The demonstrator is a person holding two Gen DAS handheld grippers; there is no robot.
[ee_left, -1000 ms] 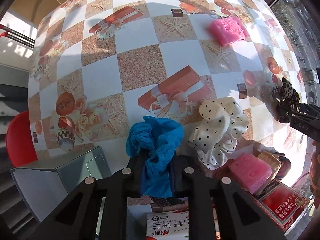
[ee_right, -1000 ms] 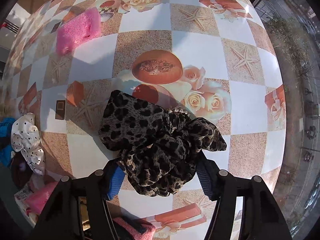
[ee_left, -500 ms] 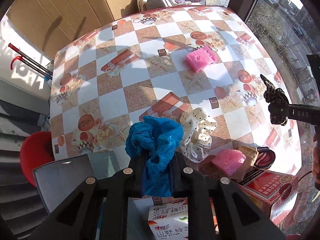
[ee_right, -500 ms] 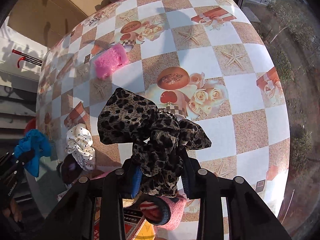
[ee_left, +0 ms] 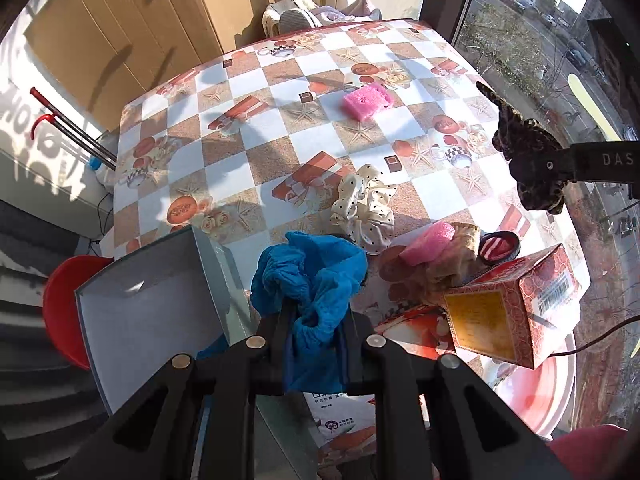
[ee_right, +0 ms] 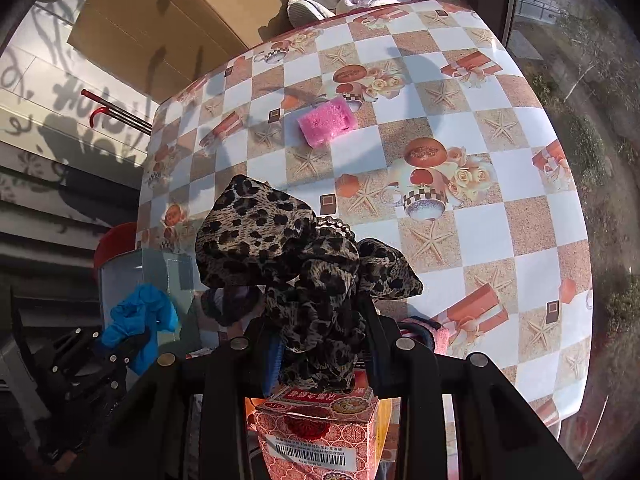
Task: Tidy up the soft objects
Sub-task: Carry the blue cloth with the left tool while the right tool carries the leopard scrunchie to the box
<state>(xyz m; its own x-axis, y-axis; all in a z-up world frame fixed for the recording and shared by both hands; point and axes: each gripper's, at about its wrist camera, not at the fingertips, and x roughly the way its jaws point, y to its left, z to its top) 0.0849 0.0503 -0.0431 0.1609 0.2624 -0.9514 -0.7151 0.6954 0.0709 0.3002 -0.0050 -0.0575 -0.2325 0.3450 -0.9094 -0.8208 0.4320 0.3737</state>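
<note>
Left gripper point(ee_left: 316, 320) is clenched on a blue scrunchie point(ee_left: 308, 280), held in the air above the near edge of the checkered table point(ee_left: 280, 128), just right of the open grey box point(ee_left: 152, 304). Right gripper point(ee_right: 320, 340) is clamped on a leopard-print scrunchie point(ee_right: 296, 256), lifted off the table; in the left view it hangs at the right edge, and the gripper's side reads "DAS" point(ee_left: 618, 159).

Landmark: red carton point(ee_left: 516, 308) at the table's near right corner. It carries a barcode label point(ee_left: 554, 292) and a yellow side panel; Chinese characters on top show in the right view but are too small to read. Just behind the carton lie a pink sponge point(ee_left: 428, 242), a tan cloth piece point(ee_left: 464, 240) and a dark-rimmed red-striped item point(ee_left: 498, 246), bunched together. A cream polka-dot scrunchie point(ee_left: 364, 208) sits on the table left of that pile, apart from it. A second pink sponge point(ee_left: 366, 100) lies well beyond the carton, toward the far side of the table. Below the left gripper a white packet point(ee_left: 340, 420) shows printed Chinese text and a round logo, not legible. A red stool point(ee_left: 60, 312) stands left of the grey box, off the table.
</note>
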